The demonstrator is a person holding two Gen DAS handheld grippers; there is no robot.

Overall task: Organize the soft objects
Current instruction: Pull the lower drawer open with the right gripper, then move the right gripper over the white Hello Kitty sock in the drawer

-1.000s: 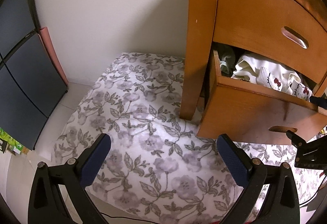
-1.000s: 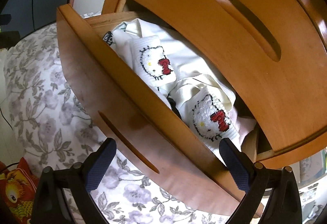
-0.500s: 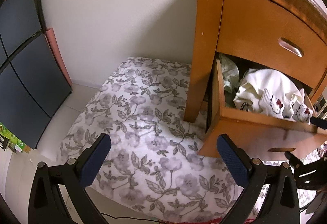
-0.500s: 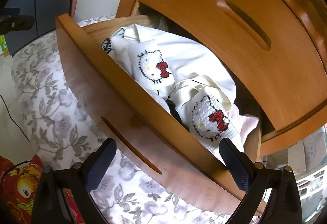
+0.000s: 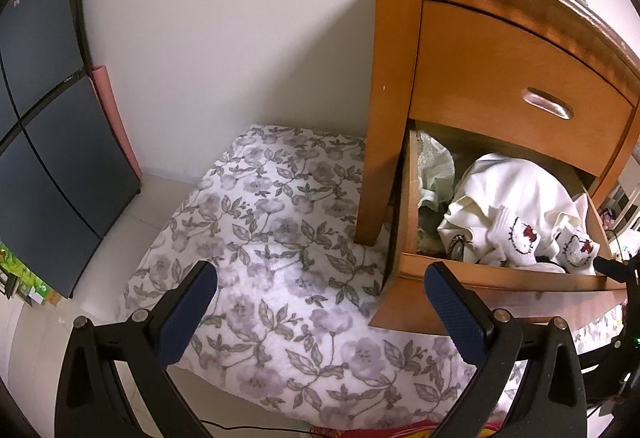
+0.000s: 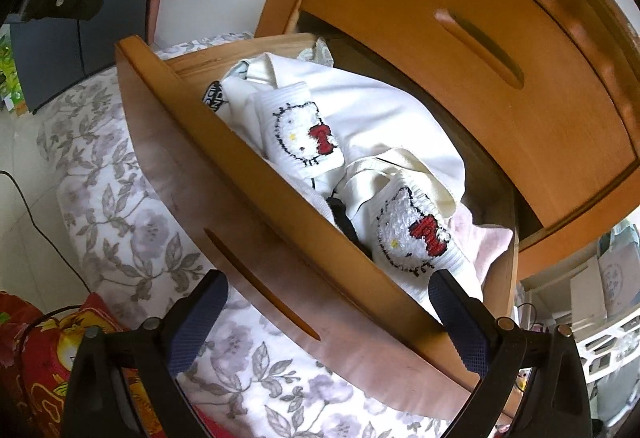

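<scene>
**Drawer open, clothes already inside**

My left gripper [image 5: 320, 298] and right gripper [image 6: 328, 306] both have jaws spread, holding nothing. The two cat-face socks [image 6: 304, 136] lie on the white garment [image 6: 380, 126] at the front edge of the lower drawer [image 6: 256, 230], which is pulled out over the floral blanket [image 5: 272, 238]. Stowing looks mostly done, I think; pushing the drawer closed remains.

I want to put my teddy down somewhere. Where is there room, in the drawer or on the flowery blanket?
The flowery blanket is bare between the dark cabinet and the nightstand, in front of the open left gripper. The drawer is crowded: a cream garment and two cat-face socks fill it almost wall to wall.
</scene>
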